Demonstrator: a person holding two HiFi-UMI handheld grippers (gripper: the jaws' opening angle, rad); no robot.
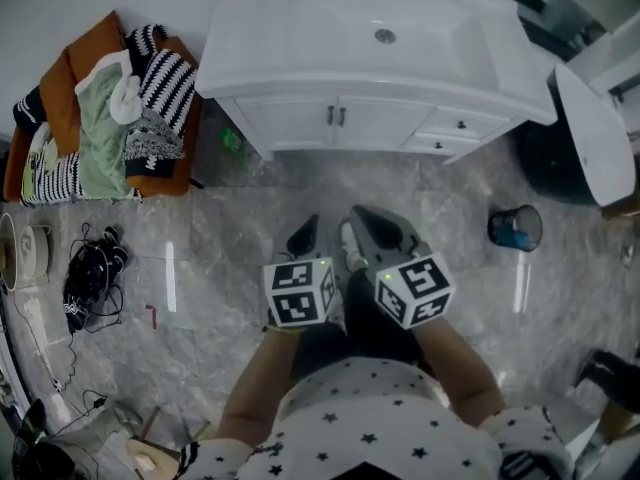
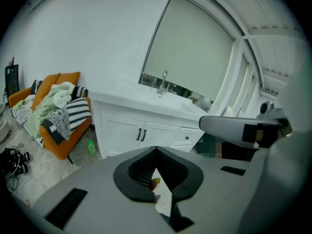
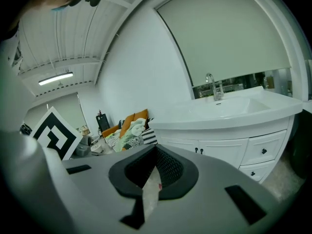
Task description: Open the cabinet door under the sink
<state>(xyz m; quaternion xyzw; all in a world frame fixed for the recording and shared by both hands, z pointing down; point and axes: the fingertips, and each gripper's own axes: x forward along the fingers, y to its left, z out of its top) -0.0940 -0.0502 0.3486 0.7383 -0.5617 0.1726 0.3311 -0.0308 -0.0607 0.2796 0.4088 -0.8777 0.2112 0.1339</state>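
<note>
**Surface and room.** The floor [image 1: 230,228] is glossy grey marble-pattern tile. Walls are plain white.

**Tools.** Nearest the camera is a star-print top [image 1: 380,428]. The two arms extend from it over the floor. Each arm carries a cube with black-and-white square markers, the left cube [image 1: 298,293] beside the right cube [image 1: 418,290].
- Left tool [image 1: 305,236]: the jaws are closed tip to tip and grip nothing. A fingertip shows through the slot behind them in the left gripper view.
- Right tool [image 1: 372,230]: the jaws are fully closed and empty.
- Both tools are grey with dark ribbed pads. They hang above the floor, side by side, touching nothing.

**Around the tools.**
- Left of the tools: a tangle of black cables [image 1: 90,273] on the floor.
- Right of the tools: a dark round cup [image 1: 515,228] with blue contents.

**Beyond the tools.**
- The white cabinet [image 1: 270,118] stands well apart from both tools, straight ahead.
- Its two panelled doors [image 1: 300,121] are closed. Two short dark handles [image 1: 336,116] sit side by side at the centre seam.
- Drawers [image 1: 450,128] with dark knobs adjoin the doors on the right.
- A smooth white sink [image 1: 385,36] with a metal tap [image 3: 213,87] tops the cabinet.
- A green bottle [image 1: 232,140] stands at the cabinet's left foot.
- Farther left is an orange couch [image 1: 60,88], heaped with striped and pale green clothes [image 1: 110,118].
</note>
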